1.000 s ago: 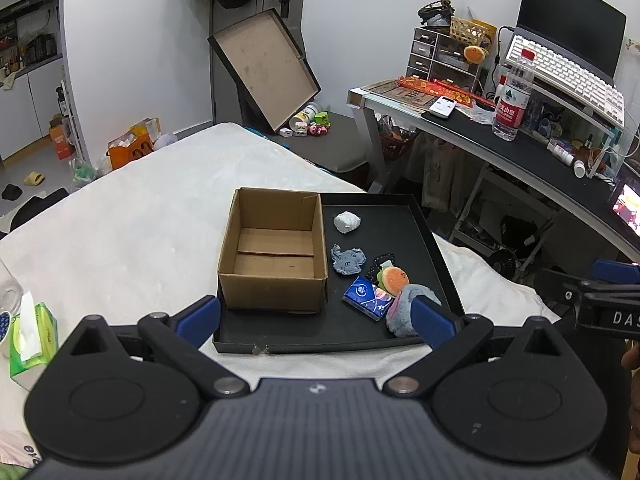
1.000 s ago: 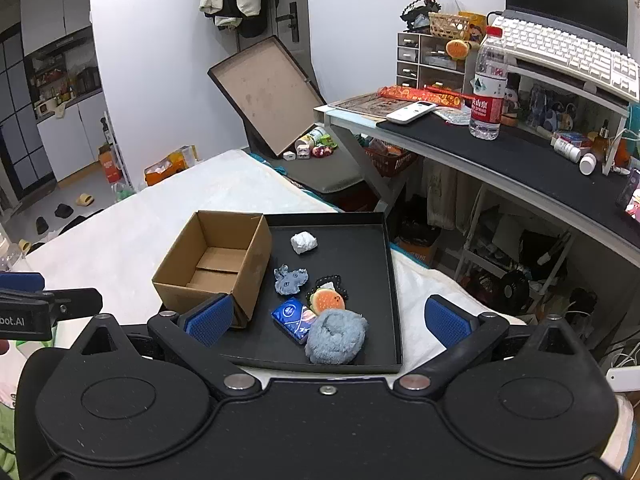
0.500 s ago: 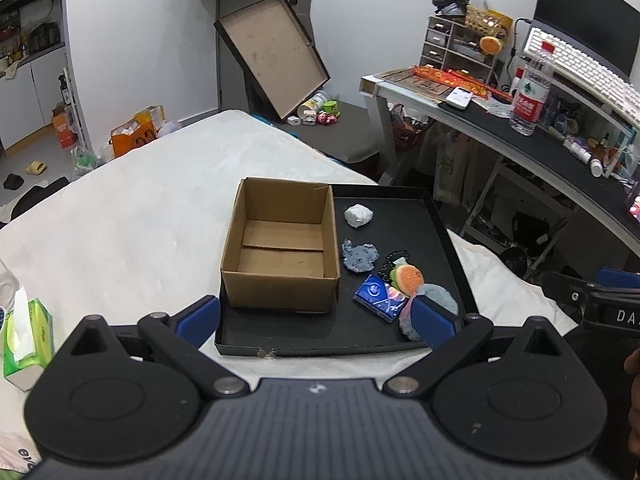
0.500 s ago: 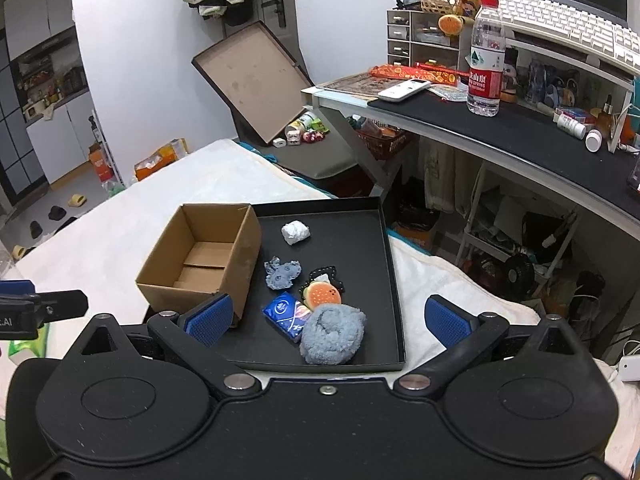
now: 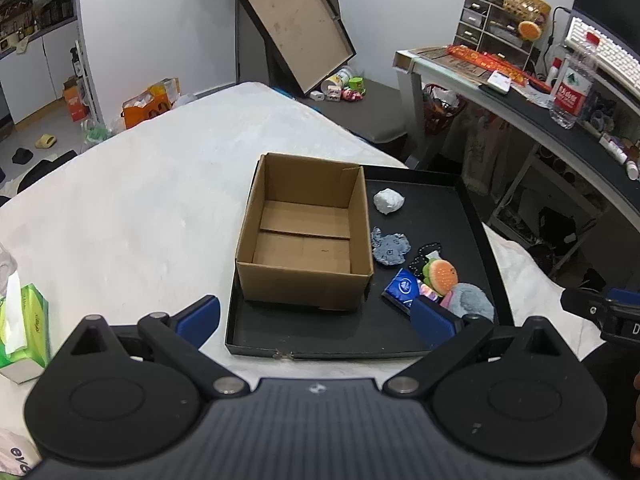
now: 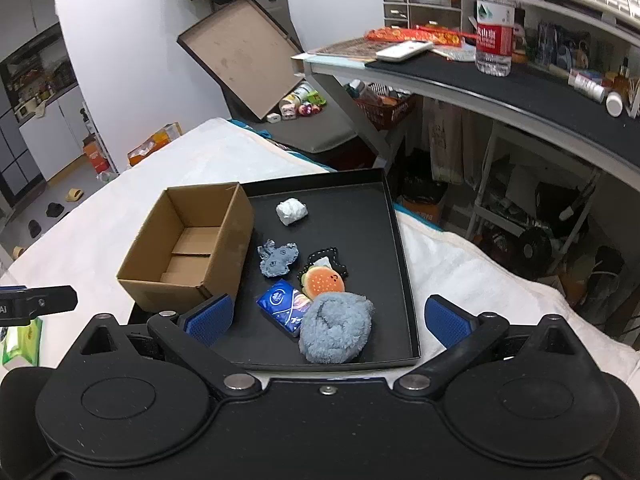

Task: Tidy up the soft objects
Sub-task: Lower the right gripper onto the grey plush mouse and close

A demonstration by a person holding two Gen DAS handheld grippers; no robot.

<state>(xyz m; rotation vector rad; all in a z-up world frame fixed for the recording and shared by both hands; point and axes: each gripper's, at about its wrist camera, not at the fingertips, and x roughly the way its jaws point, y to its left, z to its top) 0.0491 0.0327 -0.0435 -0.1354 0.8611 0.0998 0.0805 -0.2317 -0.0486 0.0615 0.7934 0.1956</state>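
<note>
I'm holding both grippers spread wide, nothing pinched — left gripper (image 5: 316, 318) and right gripper (image 6: 328, 318) are hovering at the near edge of the black tray (image 6: 404, 264). Nearest the right one, a fuzzy blue plush (image 6: 335, 328) is sitting touching a blue tissue pack (image 6: 282, 304) and a burger toy (image 6: 323, 280). Further in: a grey rag-like piece (image 6: 278, 258), then a white wad (image 6: 292, 211). The cardboard box (image 5: 308, 236) is standing open on the tray's left side.
</note>
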